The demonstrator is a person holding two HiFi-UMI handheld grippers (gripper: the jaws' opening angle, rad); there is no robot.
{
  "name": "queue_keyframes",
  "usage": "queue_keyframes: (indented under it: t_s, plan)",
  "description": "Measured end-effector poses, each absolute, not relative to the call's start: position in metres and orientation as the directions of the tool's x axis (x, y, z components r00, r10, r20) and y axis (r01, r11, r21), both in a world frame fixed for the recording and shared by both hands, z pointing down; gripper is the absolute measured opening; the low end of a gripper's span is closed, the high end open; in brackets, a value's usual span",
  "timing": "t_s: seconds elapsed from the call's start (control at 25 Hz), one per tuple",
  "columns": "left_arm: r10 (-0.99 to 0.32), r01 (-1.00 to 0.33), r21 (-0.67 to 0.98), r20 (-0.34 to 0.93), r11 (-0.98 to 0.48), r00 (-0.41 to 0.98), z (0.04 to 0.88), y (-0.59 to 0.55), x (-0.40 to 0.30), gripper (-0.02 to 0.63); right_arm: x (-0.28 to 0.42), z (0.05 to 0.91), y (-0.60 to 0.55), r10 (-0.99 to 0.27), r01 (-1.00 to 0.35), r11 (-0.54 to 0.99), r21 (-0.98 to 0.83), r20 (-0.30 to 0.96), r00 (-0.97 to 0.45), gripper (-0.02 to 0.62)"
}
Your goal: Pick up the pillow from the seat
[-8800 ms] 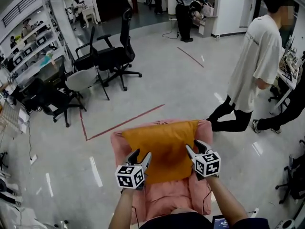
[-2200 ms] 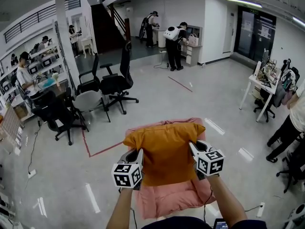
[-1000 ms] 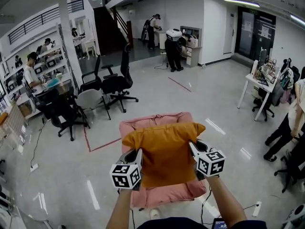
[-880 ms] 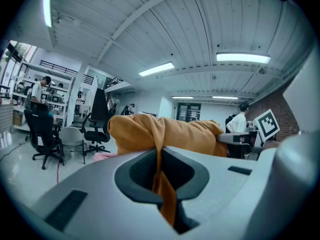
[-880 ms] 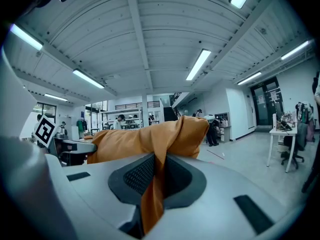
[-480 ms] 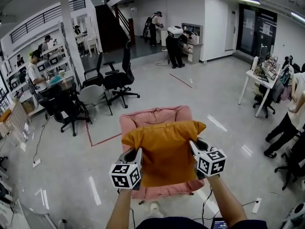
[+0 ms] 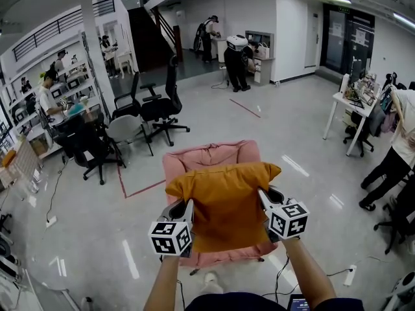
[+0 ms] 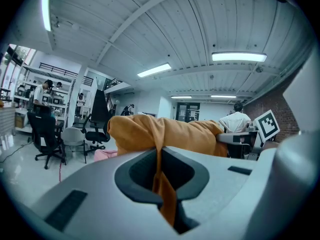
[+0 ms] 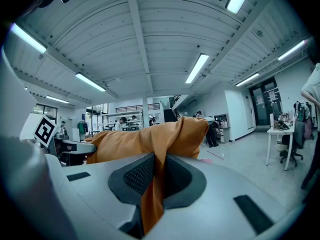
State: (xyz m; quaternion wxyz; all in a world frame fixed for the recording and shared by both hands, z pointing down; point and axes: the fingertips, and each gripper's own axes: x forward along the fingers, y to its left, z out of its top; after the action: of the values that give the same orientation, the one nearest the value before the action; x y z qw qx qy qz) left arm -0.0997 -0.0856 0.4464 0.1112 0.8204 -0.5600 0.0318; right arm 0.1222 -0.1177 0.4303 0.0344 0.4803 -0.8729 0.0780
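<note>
Pillow (image 7: 224,203) — held above pink seat (image 7: 209,158).

An open-plan office or lab: swivel chairs (image 7: 159,99), shelving with equipment (image 7: 39,102), desks (image 7: 353,109), polished floor (image 7: 285,135).

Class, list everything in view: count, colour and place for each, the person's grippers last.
pillow: one, orange, held up over the seat
seat: one, pink, below the pillow
office chairs: several, black and one grey, left of the seat
floor tape: two lines, red, on the floor
desk: one, white, far right
people: several, at the room's edges
left gripper: one, grey, shut on pillow's left edge
right gripper: one, grey, shut on pillow's right edge
</note>
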Motion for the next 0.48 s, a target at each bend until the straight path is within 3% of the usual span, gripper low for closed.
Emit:
queue_keyframes:
  t_s: [0.48]
  plan:
    - [-0.911,-0.927,0.138,0.184,-0.349,0.370,0.446,-0.069,-0.101,0.023,0.121,0.432,-0.100,-0.833,-0.843,0.527,-0.111,0.132,-0.538,0.054]
